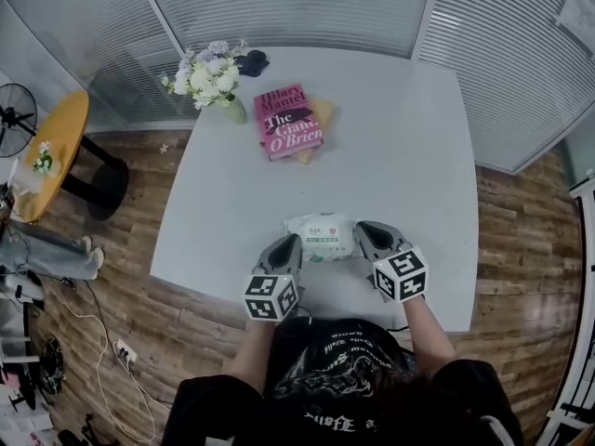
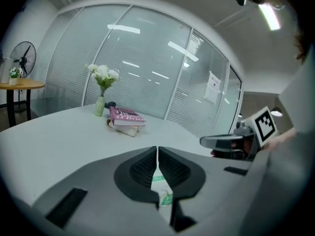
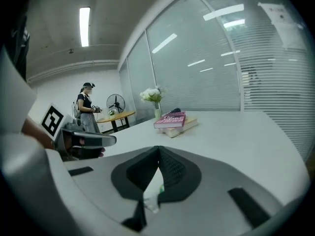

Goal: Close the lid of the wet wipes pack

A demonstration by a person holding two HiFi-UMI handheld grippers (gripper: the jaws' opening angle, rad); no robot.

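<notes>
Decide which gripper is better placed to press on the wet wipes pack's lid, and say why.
Right, narrowly. Both flank the wet wipes pack shut, but the right gripper sits level with its lid; the left gripper is at the near corner.

Cannot see either end of the wipes pack (image 1: 310, 223) from the head view: covered by the tips of the left tongs (image 1: 292, 245) and right tongs (image 1: 364, 234). Too small to tell whether its lid (image 1: 325, 237) sits up or flat, or to read the print. In both gripper views, only a white-green sliver under closed tongs; pinched or merely behind, impossible to say. Mostly buried under the pink book (image 1: 290, 119): a tan book (image 1: 323, 114). Cannot identify the dark thing (image 1: 251, 61) at the worktop (image 1: 400, 137) far edge. Cut by the left border: a fan (image 1: 14, 119).
</notes>
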